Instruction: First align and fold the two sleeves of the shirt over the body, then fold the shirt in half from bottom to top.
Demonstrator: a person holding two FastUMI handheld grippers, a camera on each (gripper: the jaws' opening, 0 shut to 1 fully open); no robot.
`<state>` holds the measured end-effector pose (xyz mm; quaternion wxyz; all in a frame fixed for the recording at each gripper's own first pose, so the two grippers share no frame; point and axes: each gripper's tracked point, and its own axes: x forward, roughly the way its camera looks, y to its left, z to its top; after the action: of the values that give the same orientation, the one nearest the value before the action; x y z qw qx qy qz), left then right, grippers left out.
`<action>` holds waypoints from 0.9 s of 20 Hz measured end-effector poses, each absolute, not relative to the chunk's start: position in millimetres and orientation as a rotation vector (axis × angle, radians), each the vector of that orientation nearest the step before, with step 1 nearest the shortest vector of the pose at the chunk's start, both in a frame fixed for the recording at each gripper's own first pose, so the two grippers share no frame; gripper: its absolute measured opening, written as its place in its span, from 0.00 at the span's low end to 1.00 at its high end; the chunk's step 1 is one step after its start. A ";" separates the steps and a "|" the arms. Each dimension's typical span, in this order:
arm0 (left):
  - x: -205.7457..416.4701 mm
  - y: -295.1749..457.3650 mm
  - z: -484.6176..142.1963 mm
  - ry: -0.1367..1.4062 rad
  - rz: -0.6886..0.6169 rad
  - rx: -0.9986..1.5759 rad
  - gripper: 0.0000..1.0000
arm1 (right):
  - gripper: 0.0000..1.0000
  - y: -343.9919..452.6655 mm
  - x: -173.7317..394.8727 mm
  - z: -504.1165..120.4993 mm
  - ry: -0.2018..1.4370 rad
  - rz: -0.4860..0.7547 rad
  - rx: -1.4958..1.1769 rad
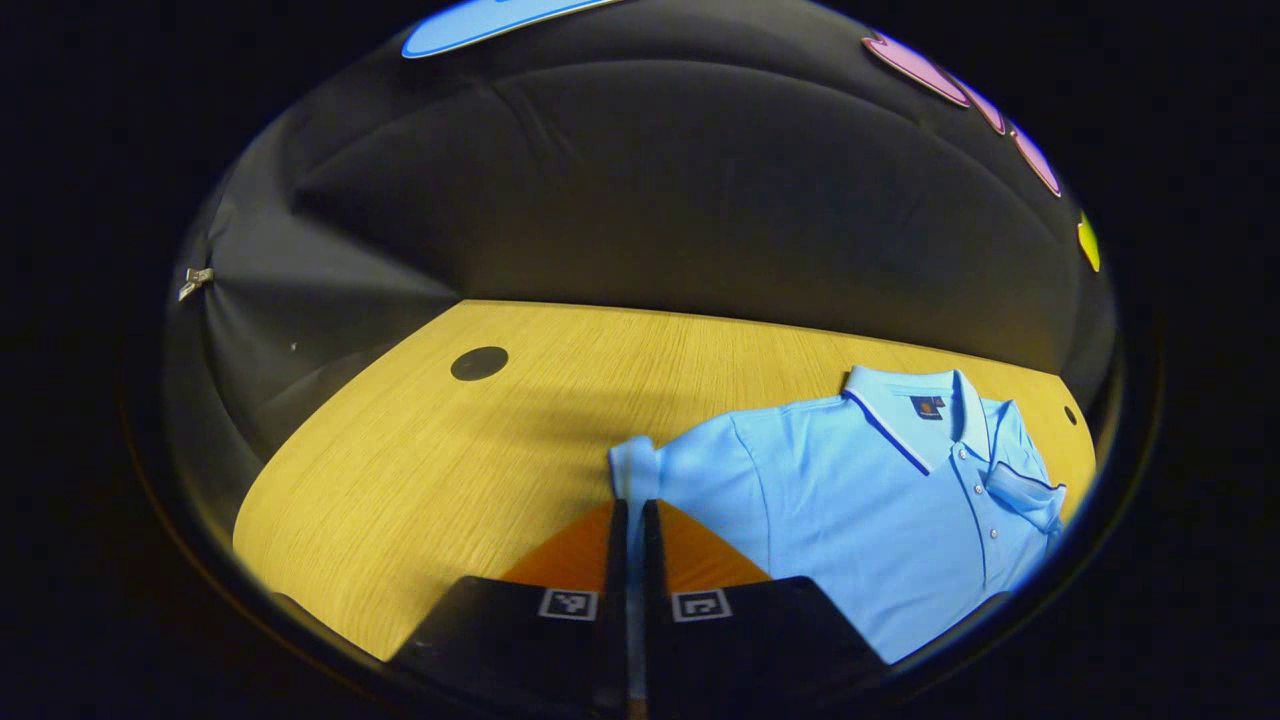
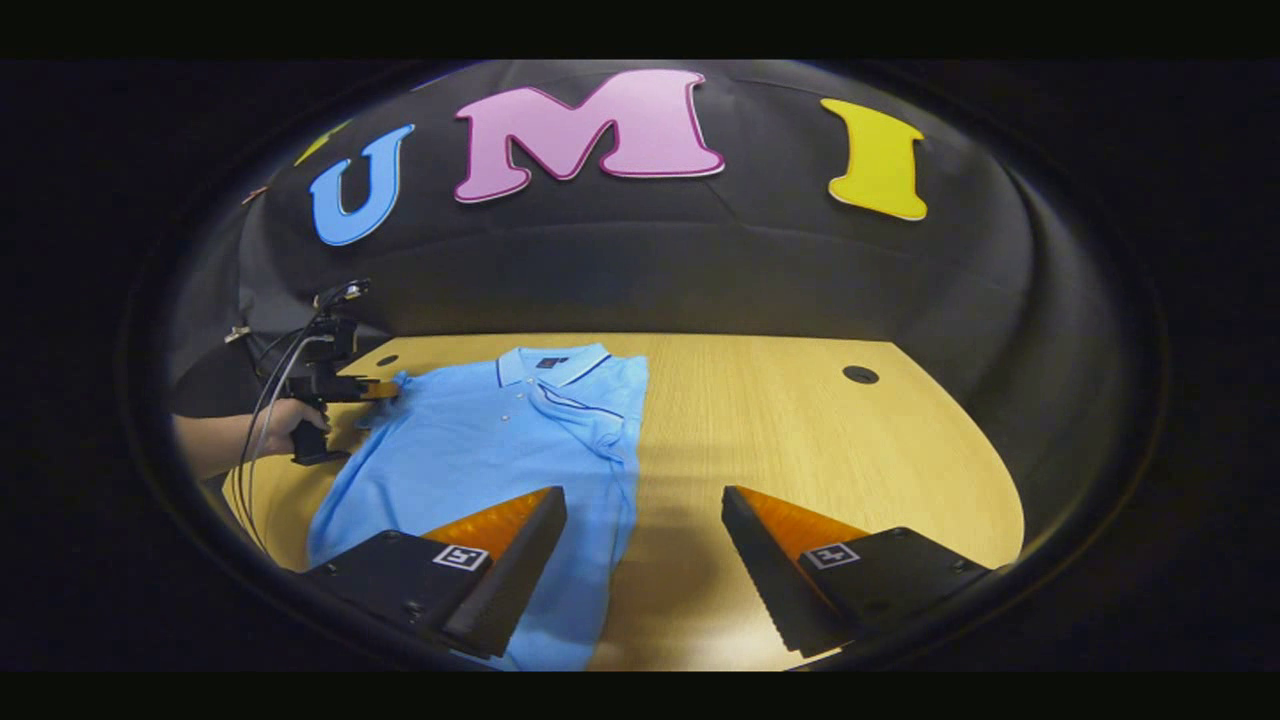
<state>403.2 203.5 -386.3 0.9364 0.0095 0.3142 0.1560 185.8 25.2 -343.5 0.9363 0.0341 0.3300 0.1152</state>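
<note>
Across the lower right of the left gripper view, a light blue polo shirt (image 1: 850, 500) lies flat on a yellow wooden table (image 1: 420, 470), its collar (image 1: 905, 405) toward the upper right and its button strip running down toward the lower right. At bottom centre of that view the left gripper (image 1: 628, 515) has its two fingers pressed together on the edge of the shirt's near sleeve (image 1: 635, 465), with a thin strip of blue cloth showing between them. A dark round hole (image 1: 479, 363) sits in the tabletop at centre left, well apart from the shirt.

Left of centre in the right gripper view, the shirt (image 2: 470, 450) lies with its collar (image 2: 555, 365) toward the top; the sleeve on its right-hand side is already folded in over the body, leaving a straight edge down the middle of the frame. At bottom centre the right gripper (image 2: 645, 505) hangs above the table with its fingers spread wide, one over the shirt's lower body and the other over bare wood, holding nothing. At the far left of this view a hand (image 2: 285, 420) holds the left gripper (image 2: 385, 390) against the shirt's other sleeve.
</note>
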 end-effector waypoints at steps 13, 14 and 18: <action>420.3 81.3 -342.3 0.558 0.173 0.067 0.06 | 0.97 13.9 129.8 -348.2 0.735 0.188 0.161; 419.7 59.3 -341.9 0.557 0.130 0.048 0.06 | 0.98 13.4 123.6 -348.5 0.738 0.181 0.169; 403.4 -13.5 -335.4 0.551 -0.020 -0.073 0.18 | 0.98 7.6 100.5 -346.6 0.731 0.163 0.167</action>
<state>403.4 -13.5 -335.4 0.9615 -0.0363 0.2722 -0.0101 100.5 7.6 -346.6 0.9273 0.0813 0.3565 0.0795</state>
